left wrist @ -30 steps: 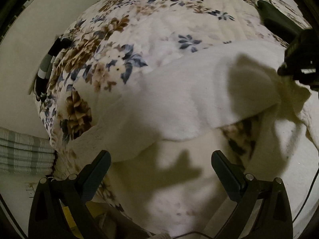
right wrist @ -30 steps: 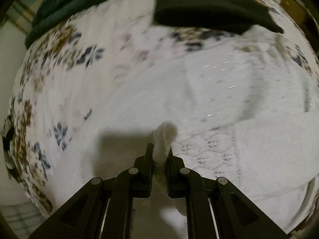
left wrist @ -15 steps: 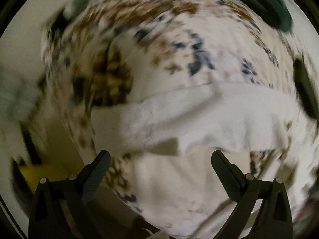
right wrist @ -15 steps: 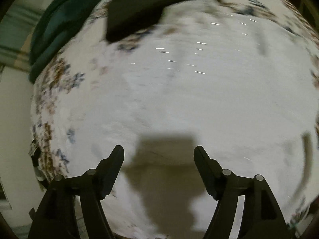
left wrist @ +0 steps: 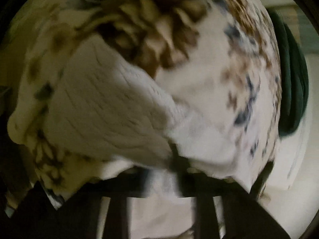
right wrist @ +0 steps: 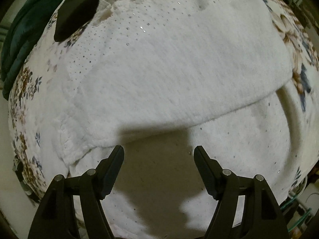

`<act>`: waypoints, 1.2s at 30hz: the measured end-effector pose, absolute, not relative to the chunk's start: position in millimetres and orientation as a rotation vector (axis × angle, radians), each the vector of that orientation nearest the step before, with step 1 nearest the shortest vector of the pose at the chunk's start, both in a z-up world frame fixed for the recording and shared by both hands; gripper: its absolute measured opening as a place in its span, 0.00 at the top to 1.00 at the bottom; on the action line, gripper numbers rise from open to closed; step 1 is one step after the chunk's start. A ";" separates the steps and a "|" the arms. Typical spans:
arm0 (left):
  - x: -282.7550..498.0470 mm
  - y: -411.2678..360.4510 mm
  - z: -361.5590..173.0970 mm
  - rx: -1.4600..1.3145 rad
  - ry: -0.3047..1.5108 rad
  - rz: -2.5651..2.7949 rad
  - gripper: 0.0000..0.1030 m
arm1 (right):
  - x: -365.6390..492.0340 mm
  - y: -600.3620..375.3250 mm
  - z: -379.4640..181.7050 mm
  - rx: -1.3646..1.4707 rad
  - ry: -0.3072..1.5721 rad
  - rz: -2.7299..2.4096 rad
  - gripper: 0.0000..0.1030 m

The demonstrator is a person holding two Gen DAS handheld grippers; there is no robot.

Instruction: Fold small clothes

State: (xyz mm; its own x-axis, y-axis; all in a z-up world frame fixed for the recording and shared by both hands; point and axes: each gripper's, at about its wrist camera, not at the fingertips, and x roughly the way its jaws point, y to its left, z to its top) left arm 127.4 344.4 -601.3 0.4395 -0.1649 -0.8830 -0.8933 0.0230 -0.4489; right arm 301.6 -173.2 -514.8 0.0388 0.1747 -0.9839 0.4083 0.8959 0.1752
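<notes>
A white knit garment [right wrist: 169,75] lies on the floral bedspread [right wrist: 24,83], one part folded over another with the fold edge running across the middle. My right gripper [right wrist: 158,157] is open and empty just above the garment's lower layer. In the blurred left wrist view, a ribbed white part of the garment [left wrist: 103,107] fills the middle and drapes over my left gripper [left wrist: 175,159]. Its fingers look close together under the cloth.
A black cloth [right wrist: 77,14] lies at the far left of the bed, beside a dark green bundle [right wrist: 18,39]. The green bundle also shows in the left wrist view [left wrist: 291,91]. The bed edge drops off at the left.
My right gripper has let go of the white cloth and opened. My left gripper was open above the bed and has swung fast onto the ribbed edge; its fingers have closed in.
</notes>
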 end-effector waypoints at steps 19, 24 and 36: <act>307.2 96.8 -403.4 -0.260 0.933 0.245 0.91 | 312.7 -251.9 -486.5 0.417 1.466 -0.171 0.19; 333.0 -51.5 -411.0 -0.189 0.999 0.004 0.91 | 312.7 -325.6 -478.5 0.438 1.438 -0.222 0.19; 326.0 -235.5 -464.6 -0.026 1.175 -0.169 0.65 | 283.6 -500.9 -476.0 0.499 1.445 -0.356 0.19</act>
